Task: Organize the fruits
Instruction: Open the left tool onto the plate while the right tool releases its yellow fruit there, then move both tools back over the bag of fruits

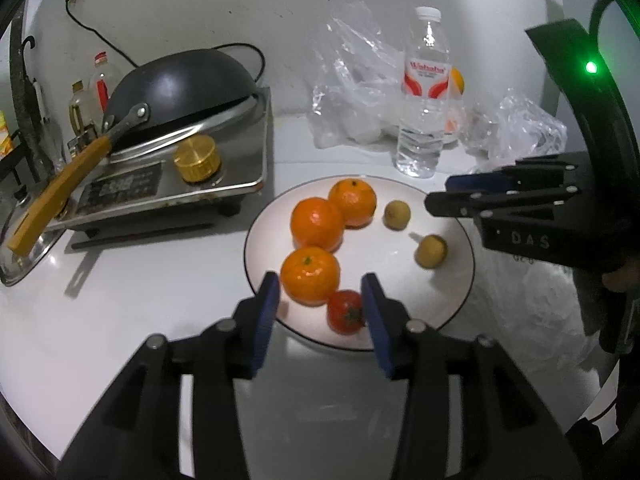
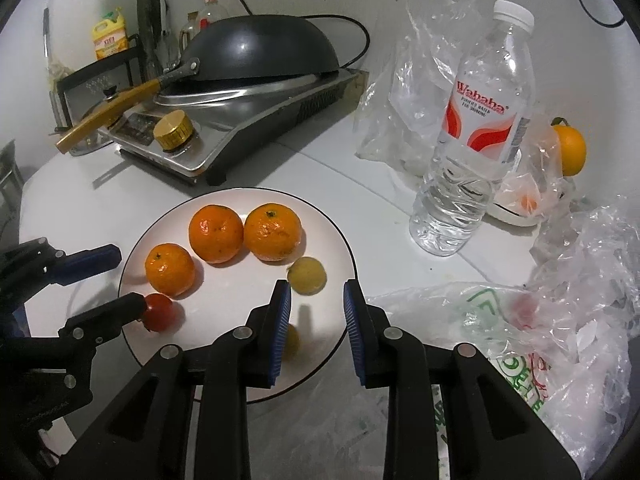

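Note:
A white plate [image 1: 400,328] [image 2: 224,204] holds three oranges [image 1: 317,223] [image 2: 216,233], two small yellow-green fruits [image 1: 430,251] [image 2: 306,275] and a small red tomato [image 1: 345,312] [image 2: 159,312]. My left gripper [image 1: 320,292] [image 2: 120,280] is open over the plate's near rim, with the tomato and the nearest orange [image 1: 310,275] between its fingers, touching nothing. My right gripper [image 2: 317,300] [image 1: 440,194] is open and empty above the plate's right side. Its left finger partly hides one yellow-green fruit [image 2: 292,340].
A water bottle [image 1: 423,92] [image 2: 472,140] stands behind the plate among clear plastic bags [image 1: 352,80] [image 2: 560,300]. Another orange [image 2: 570,150] lies behind the bags. A hot plate [image 1: 160,184] [image 2: 224,136] with an upturned wok [image 1: 180,84] [image 2: 260,48] sits at the left.

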`<state>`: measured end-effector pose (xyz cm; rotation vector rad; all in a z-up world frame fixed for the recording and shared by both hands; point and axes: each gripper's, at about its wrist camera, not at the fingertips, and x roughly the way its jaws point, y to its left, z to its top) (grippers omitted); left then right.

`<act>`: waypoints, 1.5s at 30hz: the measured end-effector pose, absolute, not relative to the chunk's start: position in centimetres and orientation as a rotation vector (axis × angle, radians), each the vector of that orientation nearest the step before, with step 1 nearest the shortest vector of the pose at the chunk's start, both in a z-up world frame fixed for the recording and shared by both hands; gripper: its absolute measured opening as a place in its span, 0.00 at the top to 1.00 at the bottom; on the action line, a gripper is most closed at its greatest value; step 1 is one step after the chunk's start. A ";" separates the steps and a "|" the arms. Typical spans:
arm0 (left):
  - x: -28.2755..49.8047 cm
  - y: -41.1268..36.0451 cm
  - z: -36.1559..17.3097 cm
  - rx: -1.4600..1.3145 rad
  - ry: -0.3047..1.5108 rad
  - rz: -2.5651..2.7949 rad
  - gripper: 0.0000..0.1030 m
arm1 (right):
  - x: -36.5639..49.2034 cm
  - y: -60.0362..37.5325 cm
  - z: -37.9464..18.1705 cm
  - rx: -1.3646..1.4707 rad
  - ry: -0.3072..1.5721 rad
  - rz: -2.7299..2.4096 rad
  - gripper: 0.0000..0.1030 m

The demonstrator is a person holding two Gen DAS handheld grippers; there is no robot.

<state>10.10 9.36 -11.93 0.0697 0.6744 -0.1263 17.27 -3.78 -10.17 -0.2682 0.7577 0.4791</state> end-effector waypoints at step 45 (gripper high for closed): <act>7.9 2.8 -8.9 0.116 0.609 -0.195 0.47 | 12.7 -11.5 -7.4 -0.174 0.678 0.449 0.71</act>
